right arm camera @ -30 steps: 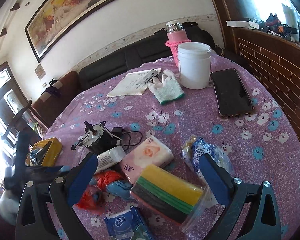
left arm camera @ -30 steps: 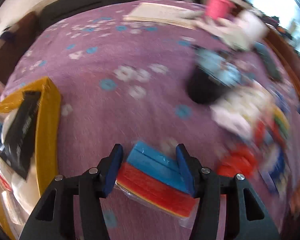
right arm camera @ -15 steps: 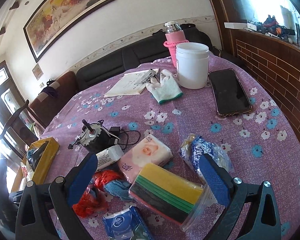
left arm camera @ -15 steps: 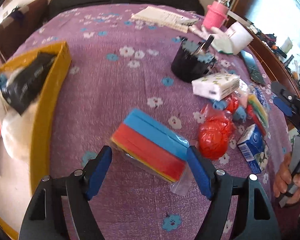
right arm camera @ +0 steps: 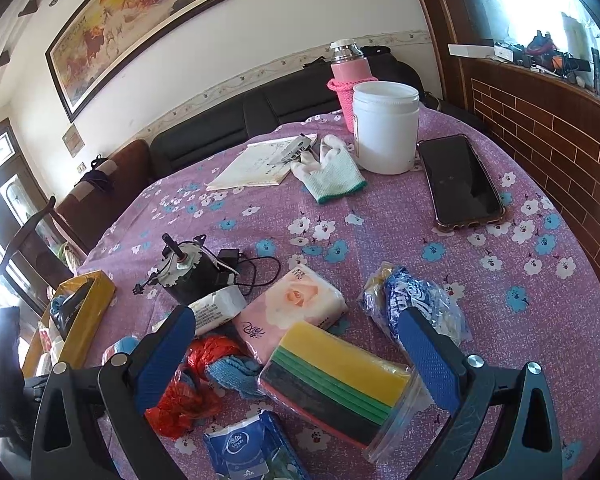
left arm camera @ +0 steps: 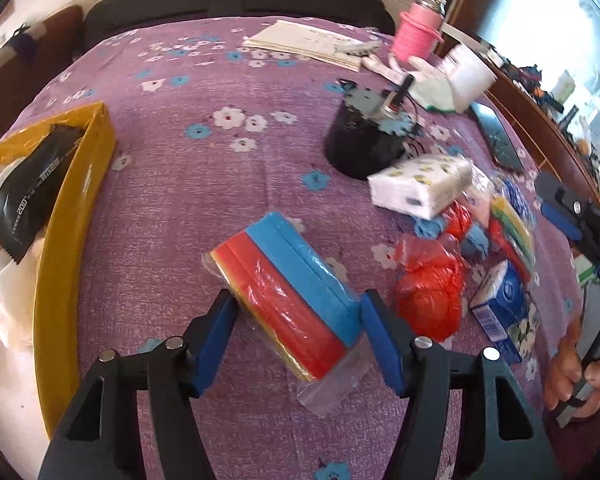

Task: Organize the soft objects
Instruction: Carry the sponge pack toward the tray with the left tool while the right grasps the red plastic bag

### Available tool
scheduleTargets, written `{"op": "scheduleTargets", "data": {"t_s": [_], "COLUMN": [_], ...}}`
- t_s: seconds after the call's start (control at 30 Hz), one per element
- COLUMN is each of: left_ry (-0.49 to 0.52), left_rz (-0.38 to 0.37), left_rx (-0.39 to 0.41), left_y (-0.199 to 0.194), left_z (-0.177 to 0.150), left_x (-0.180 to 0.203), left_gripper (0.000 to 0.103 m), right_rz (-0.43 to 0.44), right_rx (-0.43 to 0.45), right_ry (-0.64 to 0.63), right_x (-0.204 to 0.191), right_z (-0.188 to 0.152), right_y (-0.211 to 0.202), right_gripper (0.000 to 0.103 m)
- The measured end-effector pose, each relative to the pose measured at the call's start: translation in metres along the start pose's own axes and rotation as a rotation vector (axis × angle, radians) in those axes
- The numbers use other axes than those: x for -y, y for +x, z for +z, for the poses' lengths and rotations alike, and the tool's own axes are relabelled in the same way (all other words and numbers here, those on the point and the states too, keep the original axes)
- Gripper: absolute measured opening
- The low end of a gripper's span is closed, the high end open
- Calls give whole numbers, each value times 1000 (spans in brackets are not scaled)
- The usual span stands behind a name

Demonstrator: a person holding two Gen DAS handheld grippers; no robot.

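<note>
Blue-padded left gripper [left arm camera: 296, 332], jaws closing around a bagged sponge pack [left arm camera: 288, 292] with blue and red layers; pads just beside it, contact not clear. Pack lies on the purple flowered tablecloth [left arm camera: 188, 184]. Right gripper [right arm camera: 300, 356] held wide, hovering over a second sponge pack [right arm camera: 336, 380], yellow, green and black, not gripping. Yellow box [left arm camera: 72, 216] at left table edge holds a black packet and white soft items. Pile near right gripper: red bag [right arm camera: 188, 384], blue cloth [right arm camera: 232, 372], tissue packs [right arm camera: 296, 304]. Further out: black motor [right arm camera: 188, 272], white glove [right arm camera: 332, 176], papers [right arm camera: 256, 164], white jar [right arm camera: 386, 124], pink flask [right arm camera: 348, 76], phone [right arm camera: 460, 180]. Room: dark sofa [right arm camera: 228, 120] behind table, framed horse painting [right arm camera: 132, 24] on white wall, brick-pattern ledge [right arm camera: 540, 136] on right.
</note>
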State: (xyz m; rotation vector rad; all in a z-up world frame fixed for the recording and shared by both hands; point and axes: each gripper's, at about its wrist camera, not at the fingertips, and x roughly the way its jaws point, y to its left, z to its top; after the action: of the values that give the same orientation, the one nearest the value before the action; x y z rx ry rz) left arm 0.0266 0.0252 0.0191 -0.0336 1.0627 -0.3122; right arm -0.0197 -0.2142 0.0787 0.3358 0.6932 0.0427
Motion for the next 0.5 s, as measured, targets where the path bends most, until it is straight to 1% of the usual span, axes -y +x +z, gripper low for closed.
{"op": "scheduleTargets", "data": {"t_s": [0.07, 0.13, 0.2, 0.27, 0.33, 0.37, 0.43, 0.5], "left_ry": [-10, 27, 83, 96, 52, 38, 20, -2], "left_rz": [18, 57, 111, 110, 33, 16, -7, -39], "left_rx": [3, 20, 47, 67, 53, 51, 77, 113], "left_y": [5, 11, 16, 13, 2, -3, -22, -44], "left_z": [4, 5, 4, 1, -3, -5, -11, -18], "left_x": [1, 10, 19, 19, 8, 4, -4, -13], "left_gripper": [73, 77, 77, 56, 49, 48, 48, 48], "right_rz": [-5, -8, -9, -6, -16, 4, 66, 128], "right_rx": [-5, -6, -2, 13, 16, 5, -24, -88], "right_ry": [-7, -14, -28, -49, -62, -73, -103, -147], "right_x": [-2, -3, -5, -9, -16, -22, -40, -65], "right_z": [-1, -1, -2, -2, 1, 3, 4, 1], "right_y": [1, 3, 2, -1, -7, -11, -21, -23], "right_gripper": [102, 102, 102, 103, 103, 103, 103, 103]}}
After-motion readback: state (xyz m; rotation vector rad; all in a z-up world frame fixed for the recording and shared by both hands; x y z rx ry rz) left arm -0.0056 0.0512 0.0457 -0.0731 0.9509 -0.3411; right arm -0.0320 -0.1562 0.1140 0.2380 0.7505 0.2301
